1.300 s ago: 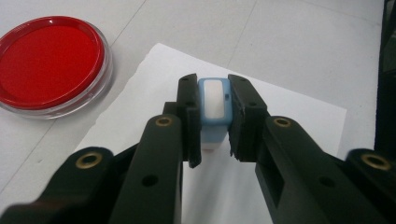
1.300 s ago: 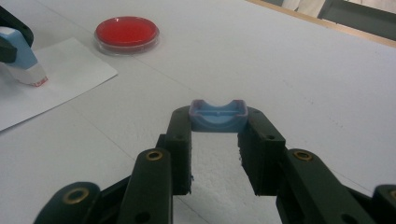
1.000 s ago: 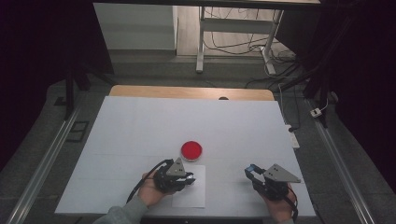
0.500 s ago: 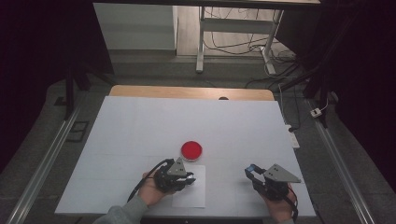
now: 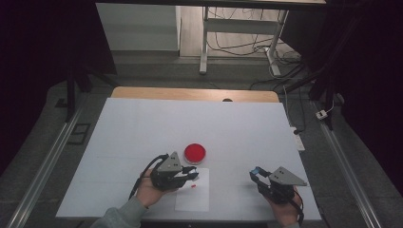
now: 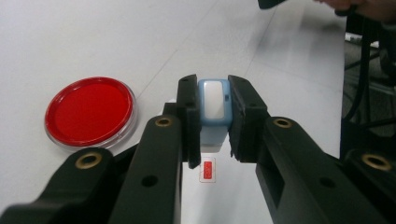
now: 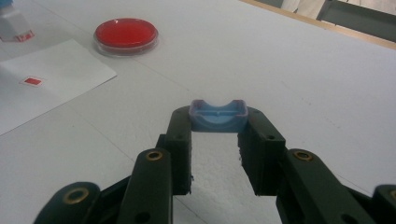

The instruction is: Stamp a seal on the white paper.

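Change since earlier frames: left gripper (image 5: 189, 176) has risen slightly off the paper sheet (image 5: 192, 202); a small red stamped mark (image 5: 193, 186) now lies exposed on the sheet just beneath its tips. Right gripper (image 5: 256, 172) has kept its place.
Left gripper grip: jaws clamped on a light-blue stamp (image 6: 213, 100), held between the pads with its white face towards the camera; in the left gripper view the red mark (image 6: 208, 170) shows on the sheet just below the stamp.
Right gripper grip: jaws (image 7: 217, 140) closed on a blue cap (image 7: 217, 115), a shallow open-topped piece that is likely the stamp's cover; it hangs near the table's right front, well apart from the sheet.
Ink pad: round red dish (image 5: 195, 152) in a clear rim, on the white table (image 5: 142, 123) just beyond the sheet's far edge, untouched.
Reading of the step: judged from the fresh mark, the imprint is made and the stamp is lifting clear.
Likely next need: bringing cap and stamp together, aligned squarely.
Risk: smearing the wet print if the stamp dips.
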